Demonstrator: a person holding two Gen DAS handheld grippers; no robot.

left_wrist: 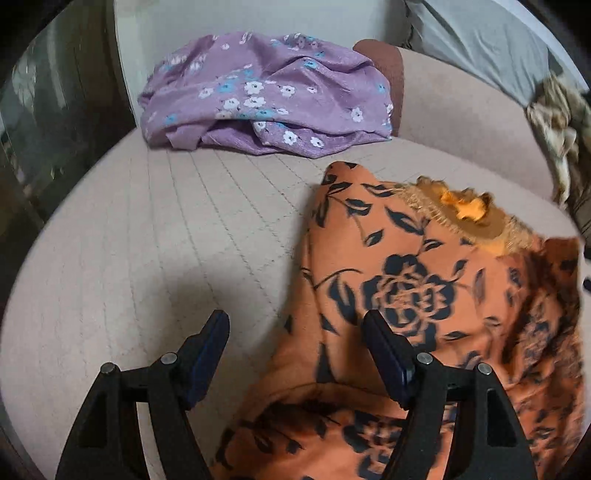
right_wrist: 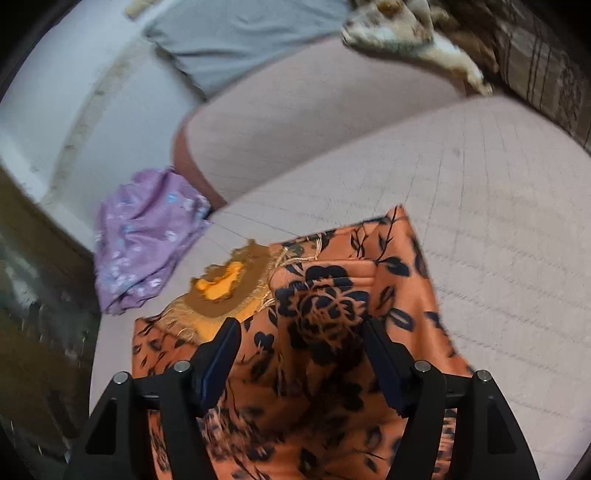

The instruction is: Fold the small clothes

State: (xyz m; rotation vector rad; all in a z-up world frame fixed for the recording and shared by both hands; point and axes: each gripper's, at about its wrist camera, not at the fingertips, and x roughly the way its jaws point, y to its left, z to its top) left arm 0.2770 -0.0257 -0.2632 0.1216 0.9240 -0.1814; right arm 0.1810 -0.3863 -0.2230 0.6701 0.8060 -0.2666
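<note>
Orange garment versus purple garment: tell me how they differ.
The orange garment has a large dark floral print; the purple garment has small white and blue flowers. The orange one lies spread under both open grippers; the purple one sits bunched up farther back, untouched. The orange one bears a fringed brown patch; the purple shows none. Both rest on the sofa seat.

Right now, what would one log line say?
left gripper: open | right gripper: open | orange cloth: on sofa, unheld | purple cloth: crumpled

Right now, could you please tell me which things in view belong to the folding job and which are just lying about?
For the job:
- orange floral garment
- purple floral garment
- left gripper, open
- right gripper, open

Lying about:
- grey pillow
- beige patterned cloth
- sofa beneath
</note>
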